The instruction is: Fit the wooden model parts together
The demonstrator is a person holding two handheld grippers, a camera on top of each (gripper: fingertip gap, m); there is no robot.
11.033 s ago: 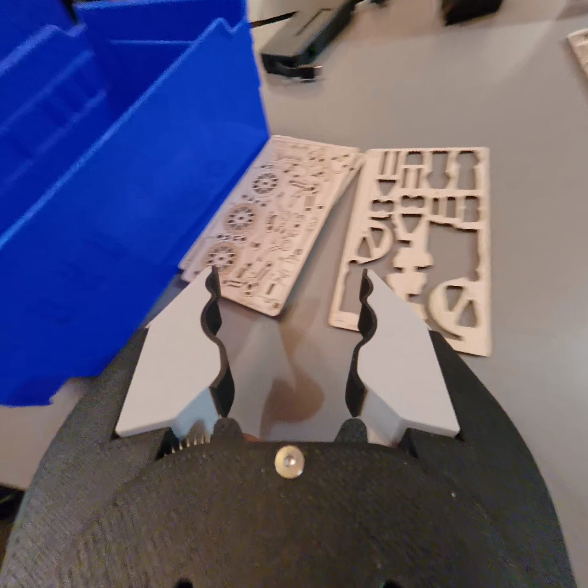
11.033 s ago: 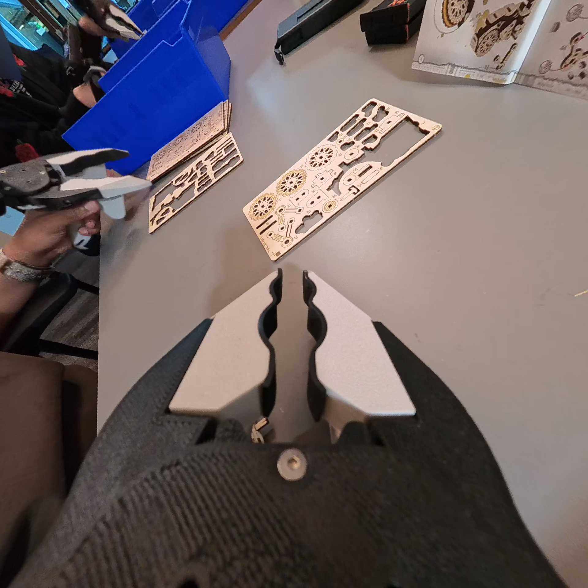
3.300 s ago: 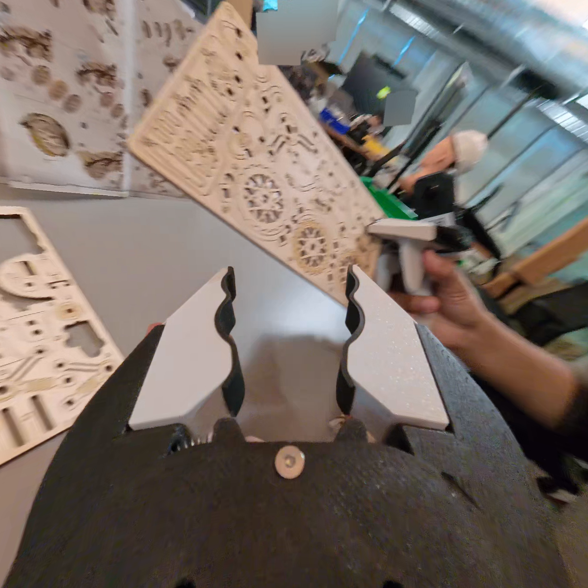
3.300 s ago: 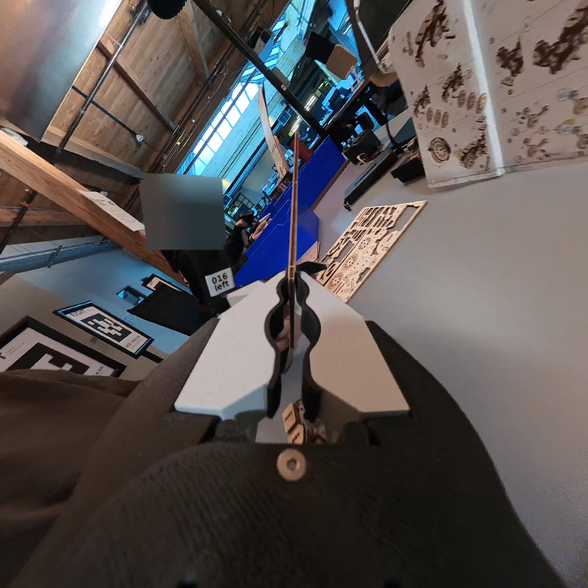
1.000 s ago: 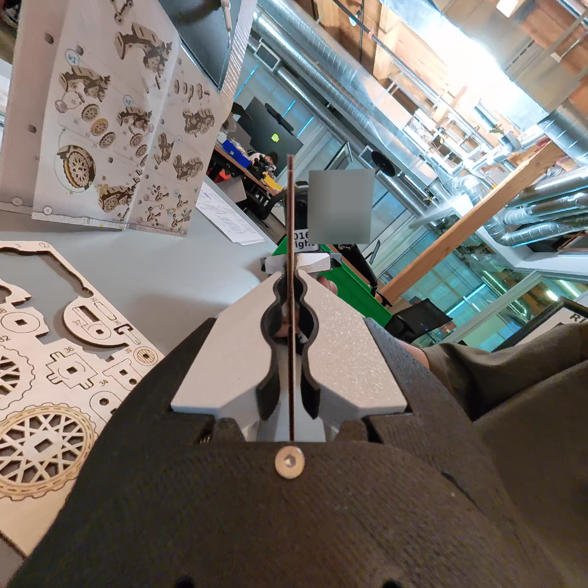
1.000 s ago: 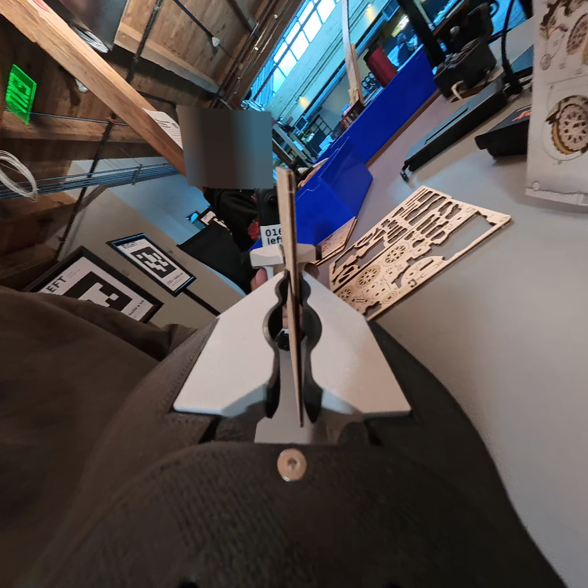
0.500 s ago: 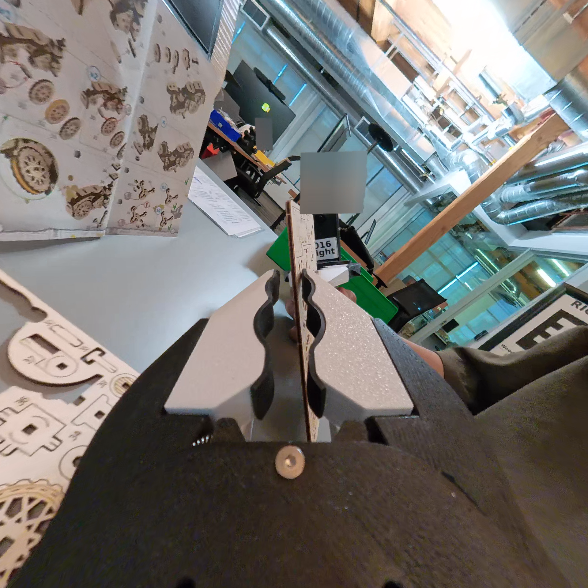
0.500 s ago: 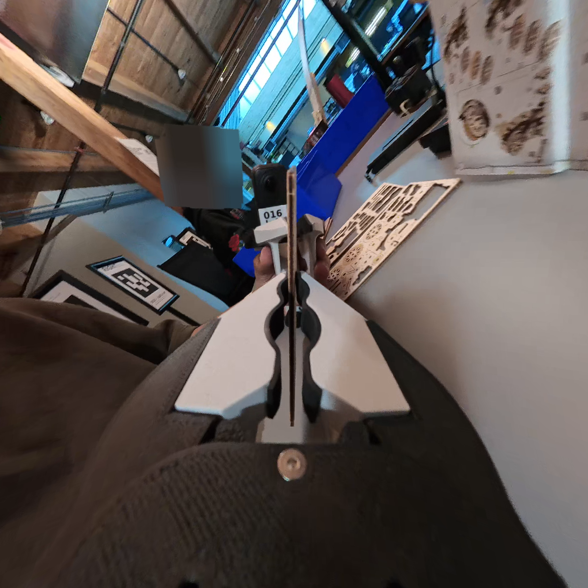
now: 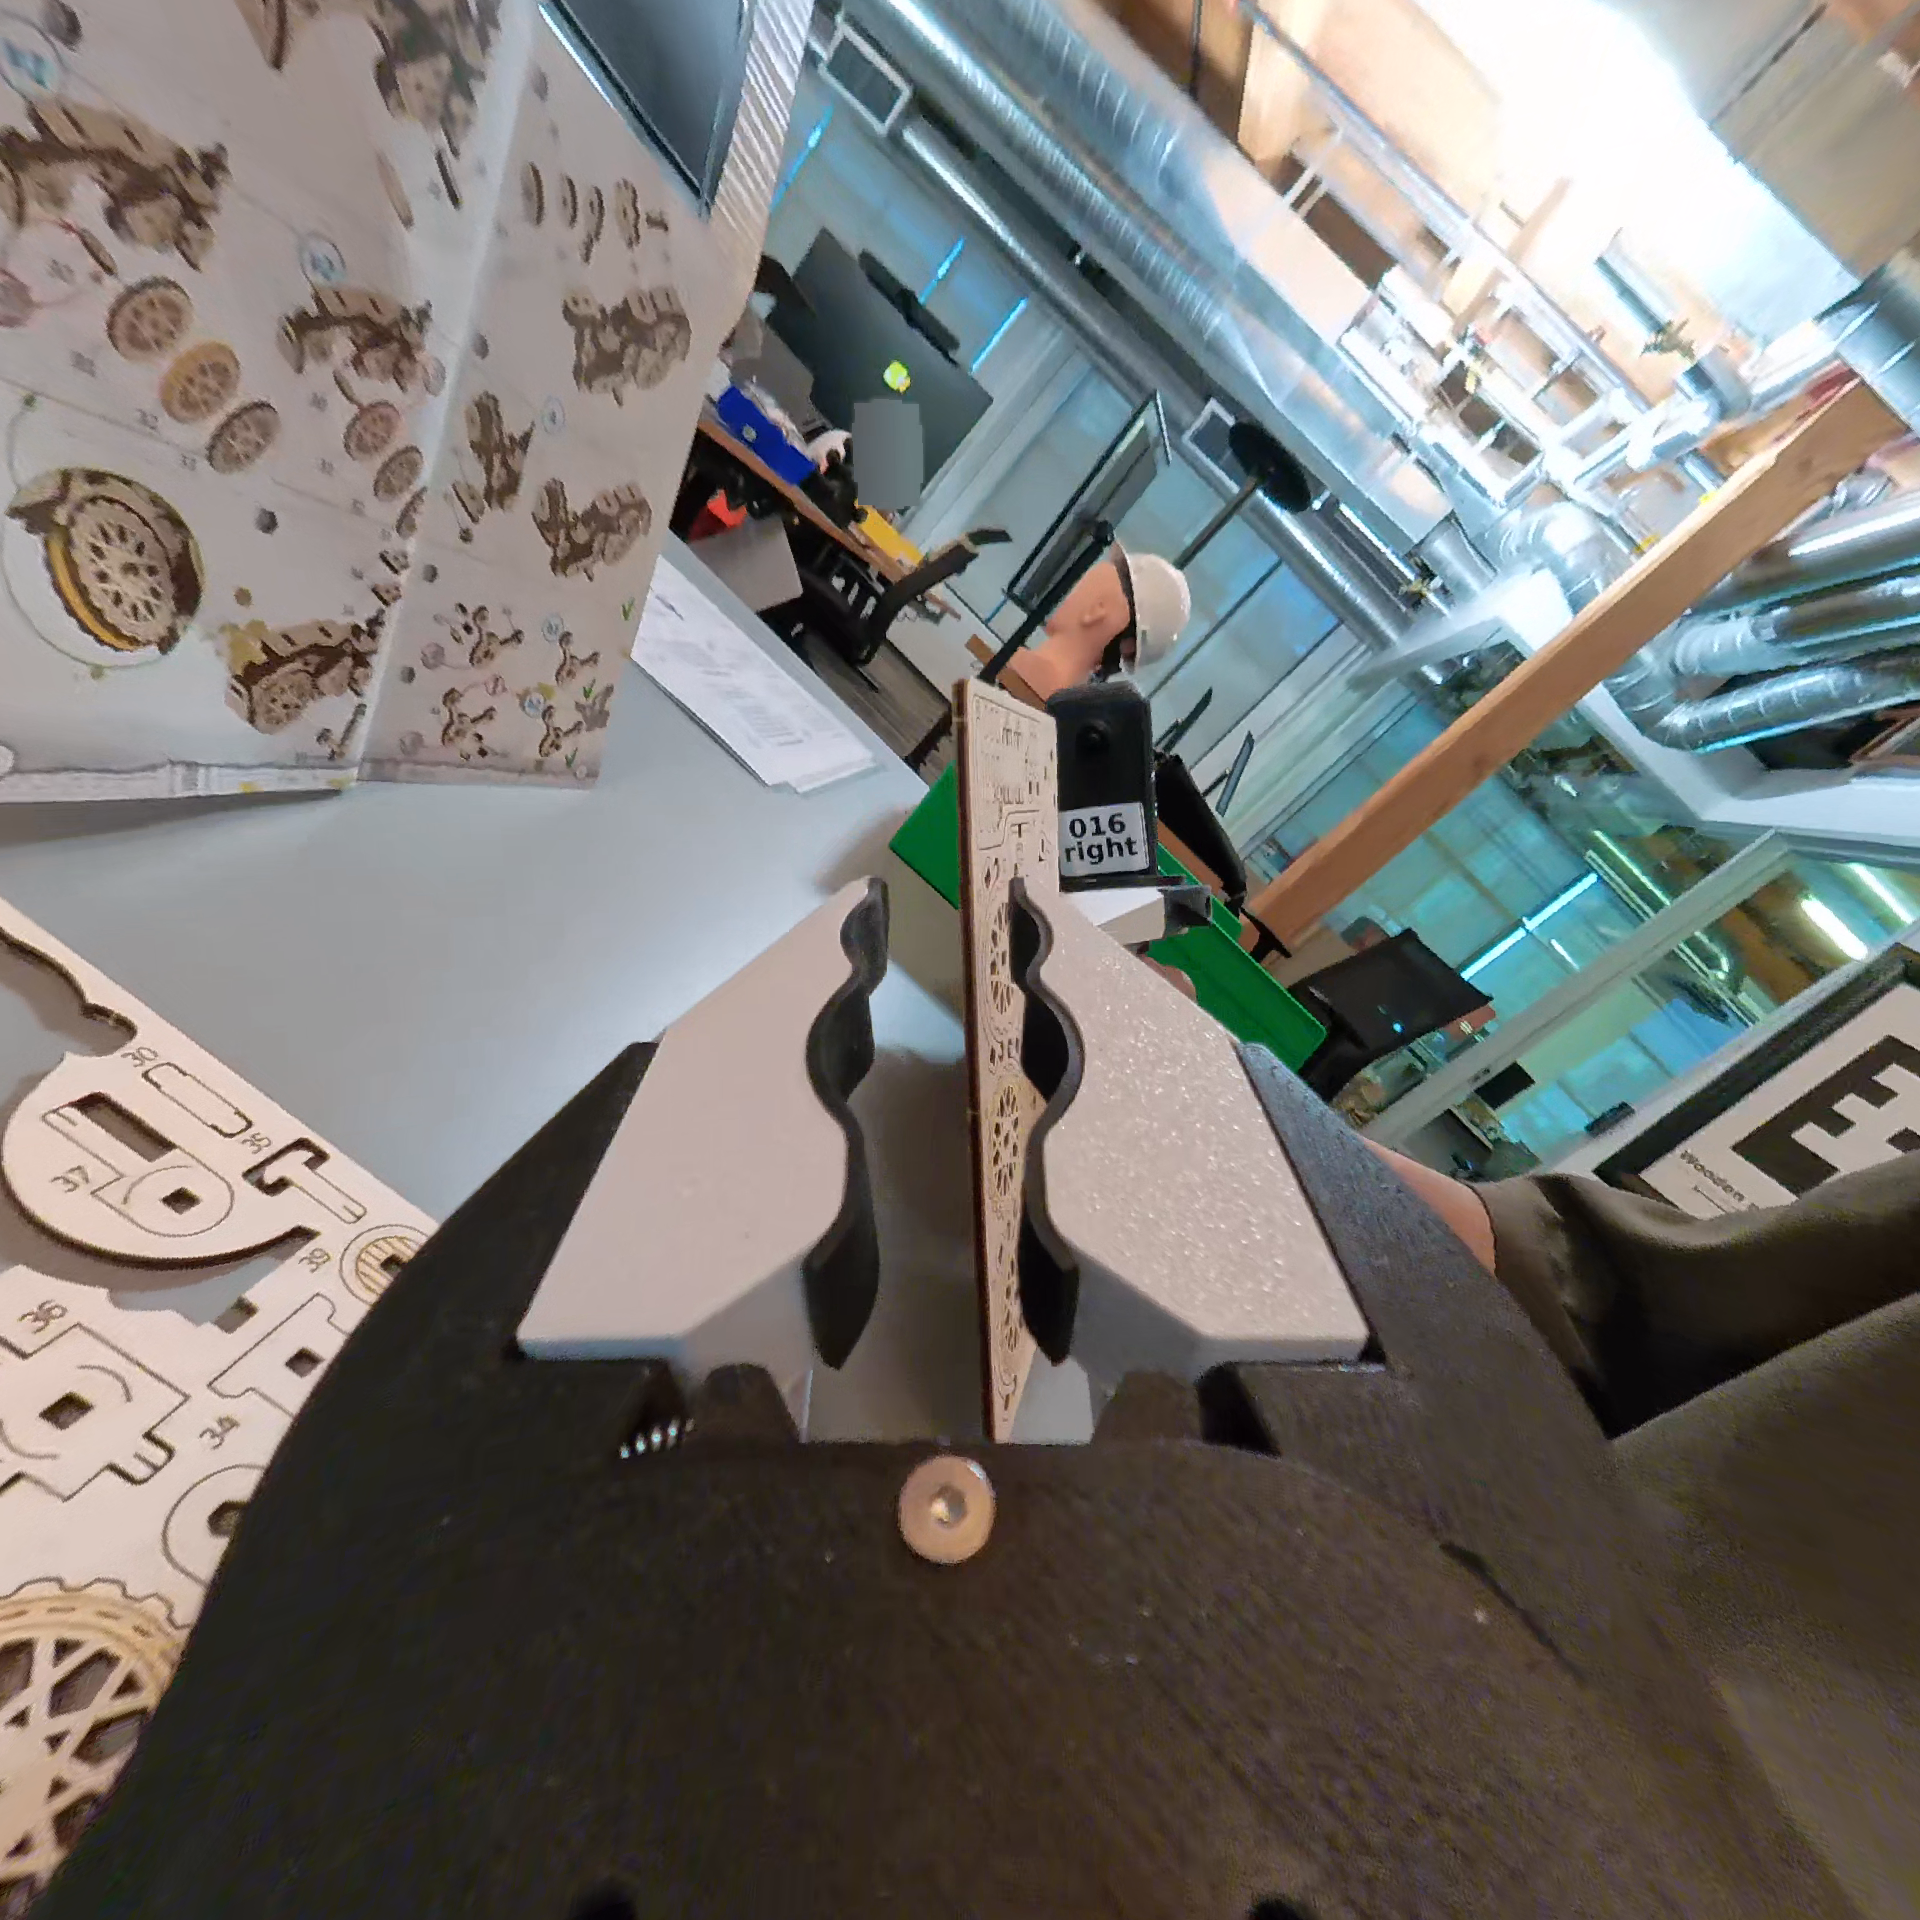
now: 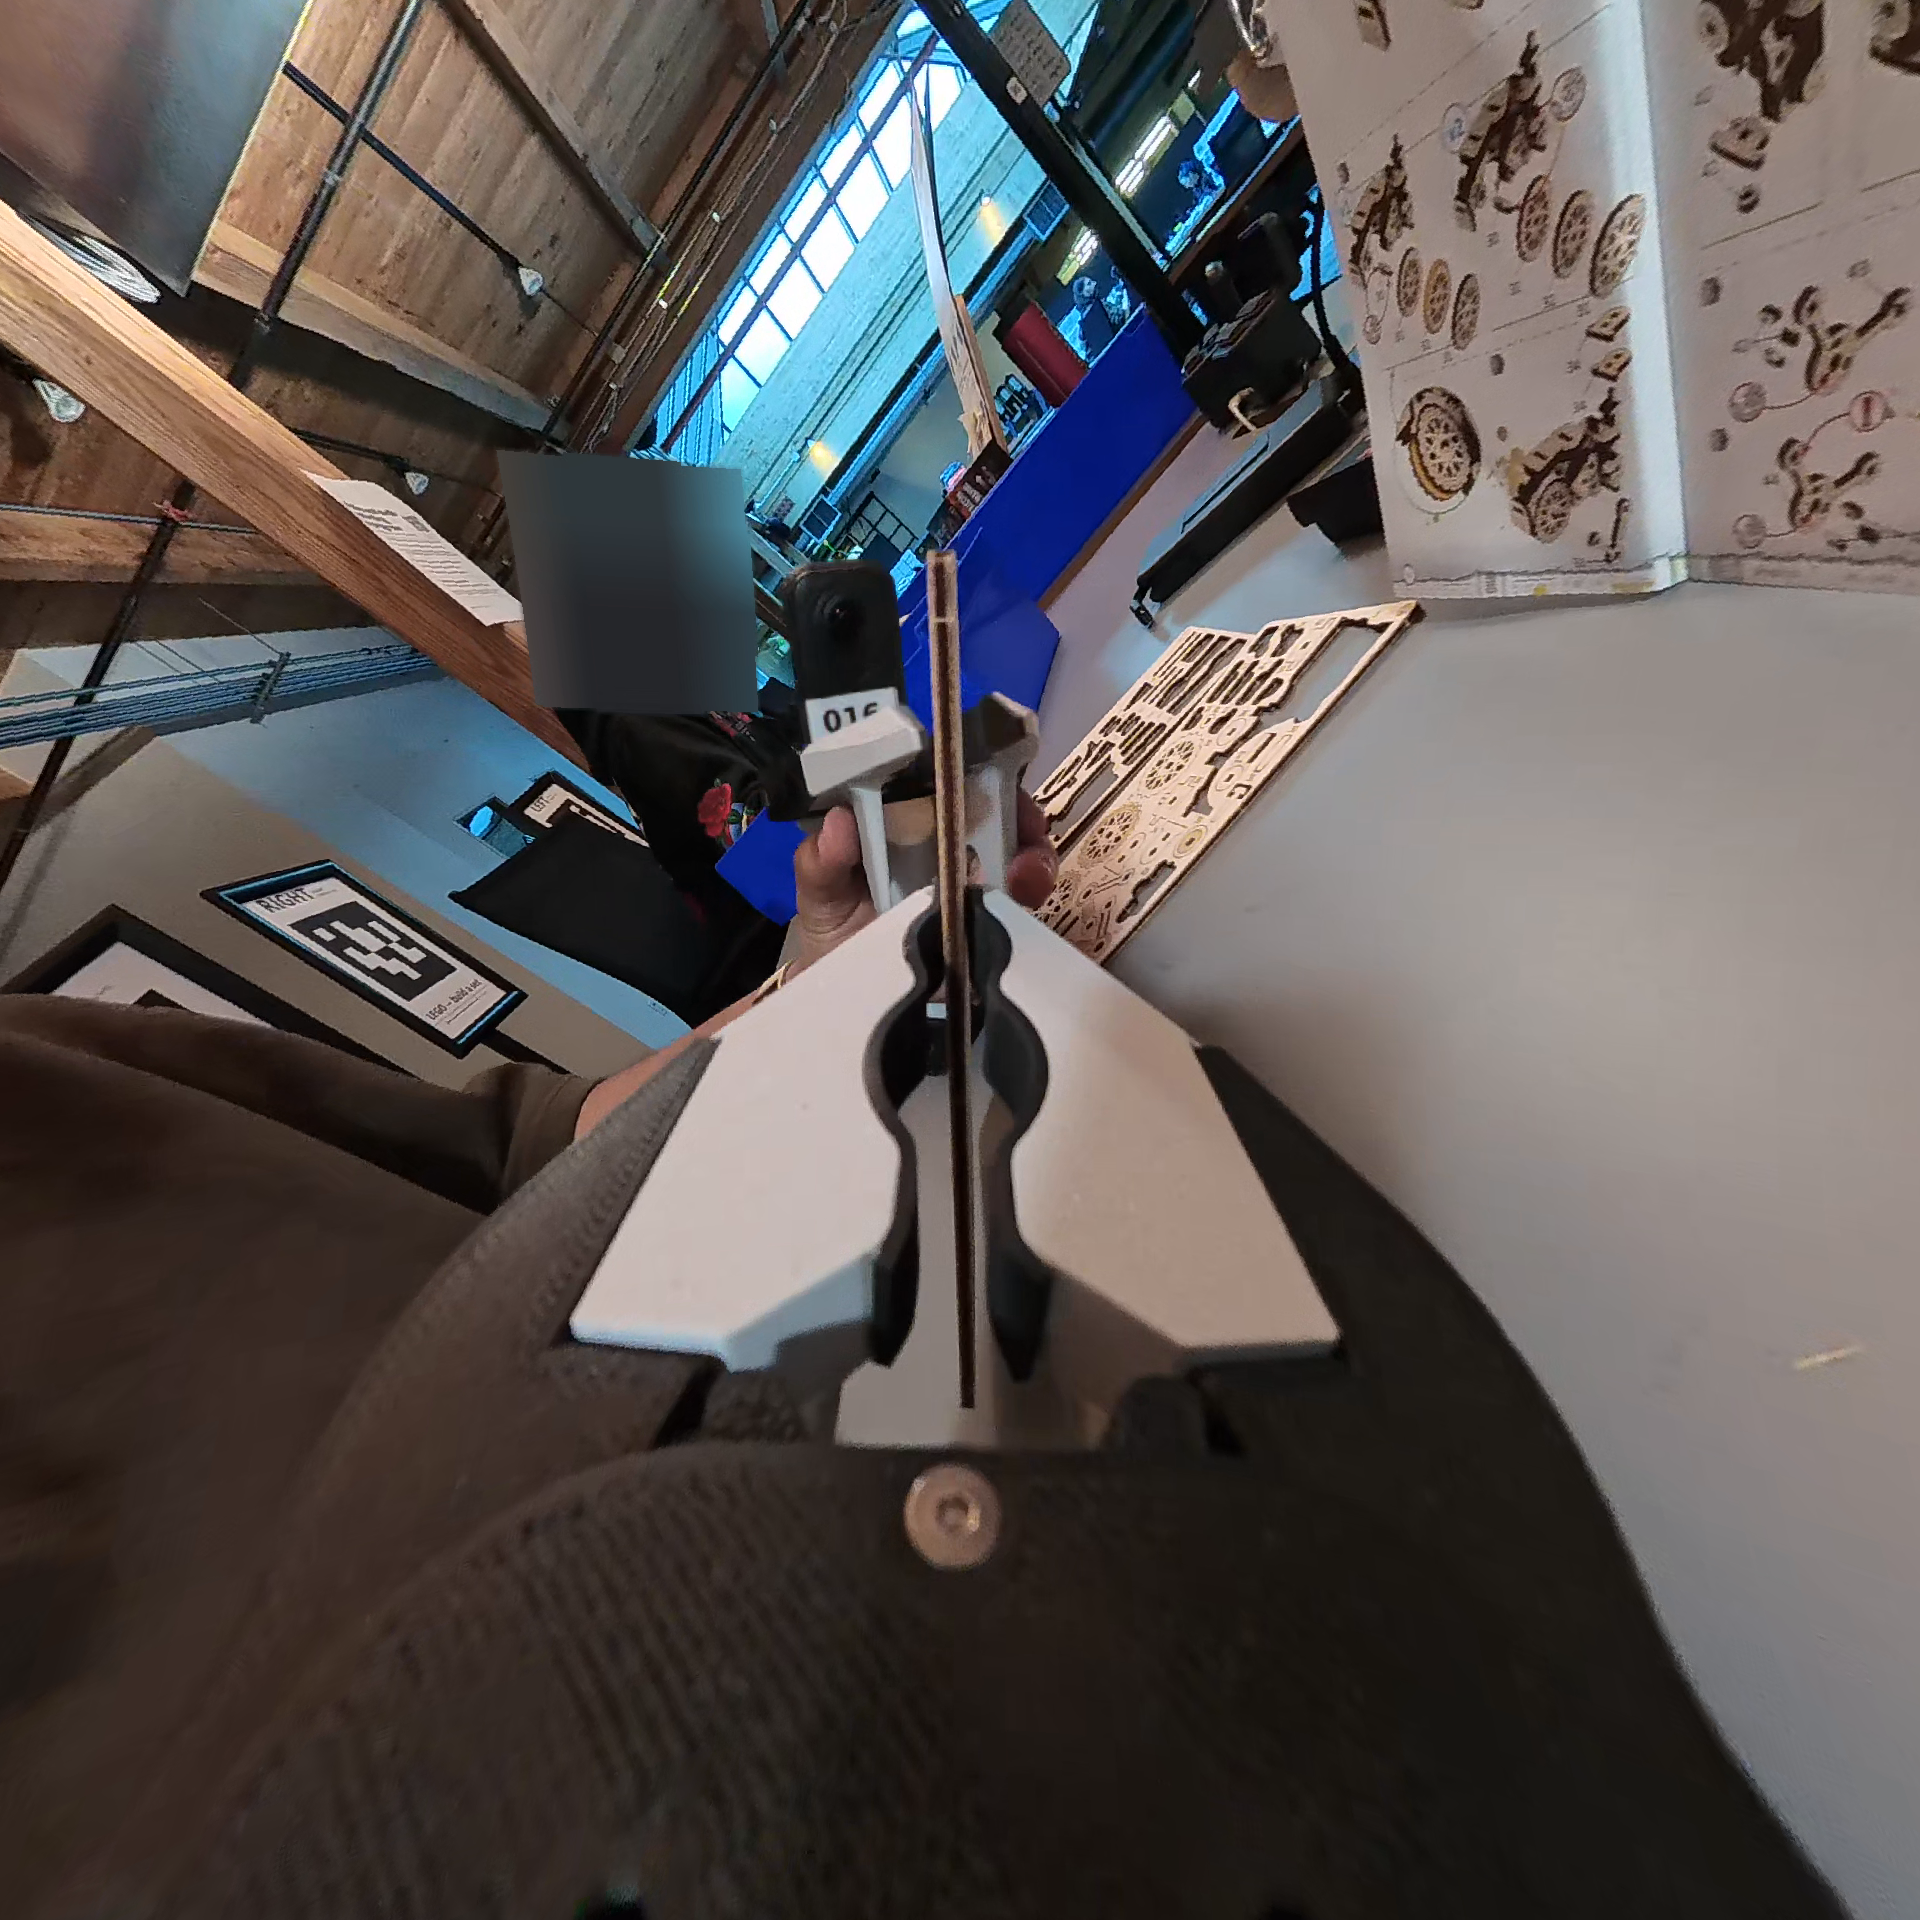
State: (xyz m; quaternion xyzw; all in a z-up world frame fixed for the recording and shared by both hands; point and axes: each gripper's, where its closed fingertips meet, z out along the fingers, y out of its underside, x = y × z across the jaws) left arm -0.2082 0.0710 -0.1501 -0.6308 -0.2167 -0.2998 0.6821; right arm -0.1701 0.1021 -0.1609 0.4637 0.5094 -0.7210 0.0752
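Gripping sheet [image 10: 943, 935] edge-on in right gripper [image 10: 951, 914], fingers clamped; left gripper [image 9: 940, 914] fingers parted, sheet [image 9: 1000, 1091] against one finger only, above bench [image 9: 436, 935].

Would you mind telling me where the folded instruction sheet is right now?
The instruction sheet stands upright on the grey table, upper left in the left wrist view and upper right in the right wrist view, behind the flat wooden parts sheet.

A tall folded white paper sheet with small pictures [image 9: 312, 343] is stood up on the flat grey table [image 9: 436, 935]. A blue plastic box [image 10: 997, 634] is seen far behind.
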